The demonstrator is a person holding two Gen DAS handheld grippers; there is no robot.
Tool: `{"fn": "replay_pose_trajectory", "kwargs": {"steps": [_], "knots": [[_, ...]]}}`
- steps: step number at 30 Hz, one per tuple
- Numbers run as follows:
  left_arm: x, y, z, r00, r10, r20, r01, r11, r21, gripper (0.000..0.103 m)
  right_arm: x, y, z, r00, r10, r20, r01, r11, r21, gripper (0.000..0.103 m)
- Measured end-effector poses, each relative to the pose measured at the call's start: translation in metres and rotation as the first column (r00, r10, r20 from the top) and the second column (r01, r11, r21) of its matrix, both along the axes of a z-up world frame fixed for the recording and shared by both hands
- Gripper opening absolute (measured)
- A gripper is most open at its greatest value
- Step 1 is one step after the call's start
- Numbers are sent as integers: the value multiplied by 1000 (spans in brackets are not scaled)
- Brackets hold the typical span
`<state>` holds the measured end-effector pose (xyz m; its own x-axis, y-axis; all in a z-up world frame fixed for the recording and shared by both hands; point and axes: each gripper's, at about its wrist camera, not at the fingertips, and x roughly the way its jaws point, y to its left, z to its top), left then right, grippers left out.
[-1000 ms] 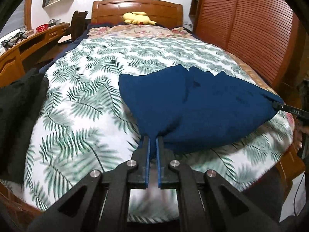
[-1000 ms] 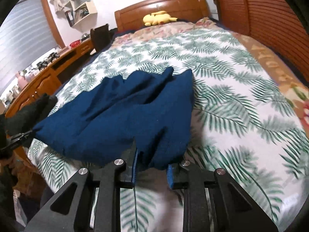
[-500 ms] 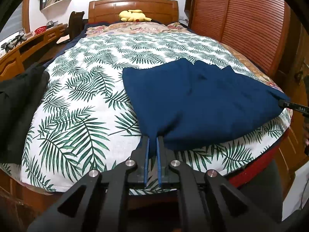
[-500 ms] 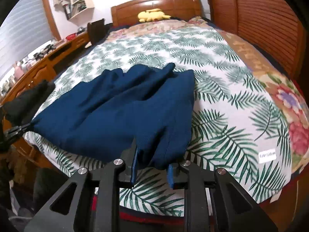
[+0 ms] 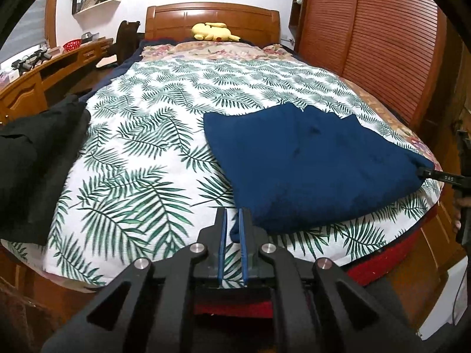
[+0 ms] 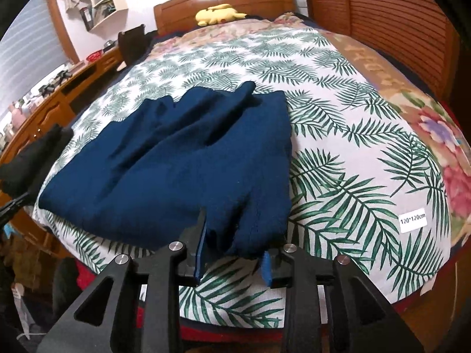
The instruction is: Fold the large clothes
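Note:
A folded navy blue garment (image 5: 312,164) lies at the near right part of the bed; it also shows in the right wrist view (image 6: 182,161). My left gripper (image 5: 232,220) has its jaws a little apart at the garment's near left corner, and a bit of blue cloth sits between them. My right gripper (image 6: 232,238) is open, with the garment's near right corner resting loosely between its fingers. The right gripper's tip shows at the garment's right corner in the left wrist view (image 5: 441,176).
The bed carries a white palm-leaf sheet (image 5: 141,153). A black garment (image 5: 32,164) lies on the left edge. A yellow plush toy (image 5: 212,31) sits at the headboard. A wooden desk (image 5: 35,82) stands left, and louvred wardrobe doors (image 5: 376,47) stand right.
Both grippers have pulled back toward the foot of the bed. The garment has been laid down flat. The left jaws have parted slightly and the right jaws have widened.

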<state>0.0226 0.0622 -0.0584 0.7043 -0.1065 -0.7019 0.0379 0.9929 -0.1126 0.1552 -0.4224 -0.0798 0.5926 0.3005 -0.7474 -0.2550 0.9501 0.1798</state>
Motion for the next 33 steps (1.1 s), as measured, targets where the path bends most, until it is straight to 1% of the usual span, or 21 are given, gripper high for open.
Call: {"fn": "replay_pose_trajectory", "kwargs": {"steps": [3, 10, 17, 21, 22, 23, 27, 28, 30, 33], "knots": [[-4, 2, 5, 1000, -4, 4, 4, 1000, 17, 5, 0, -3, -4, 1000, -24, 1, 24, 1000, 12, 30], [-12, 4, 17, 1000, 2, 30, -3, 999, 34, 5, 8, -10, -17, 997, -63, -35, 64, 997, 41, 41], [-8, 0, 16, 999, -10, 31, 10, 1000, 12, 6, 16, -12, -20, 998, -50, -49, 53, 997, 54, 45], [-7, -5, 15, 999, -30, 30, 30, 1000, 9, 7, 15, -15, -22, 998, -44, -50, 48, 995, 84, 44], [-6, -6, 15, 999, -35, 31, 35, 999, 11, 7, 16, -14, -20, 998, -34, -43, 38, 995, 91, 34], [-6, -8, 15, 999, -40, 32, 39, 999, 12, 7, 16, -14, -18, 999, -27, -37, 31, 995, 98, 29], [-4, -8, 15, 998, -45, 34, 45, 999, 11, 8, 19, -1, 11, 999, -6, 40, 2, 994, 108, 25], [-4, -8, 15, 999, -42, 34, 42, 999, 10, 8, 20, 8, 25, 997, 10, 76, -18, 994, 105, 24], [-5, -7, 15, 999, -39, 35, 38, 999, 4, 8, 22, 25, 44, 992, 40, 118, -52, 993, 102, 23], [-7, -1, 15, 999, -25, 38, 25, 1000, -2, 8, 25, 66, 77, 974, 124, 190, -143, 986, 88, 23]]}}
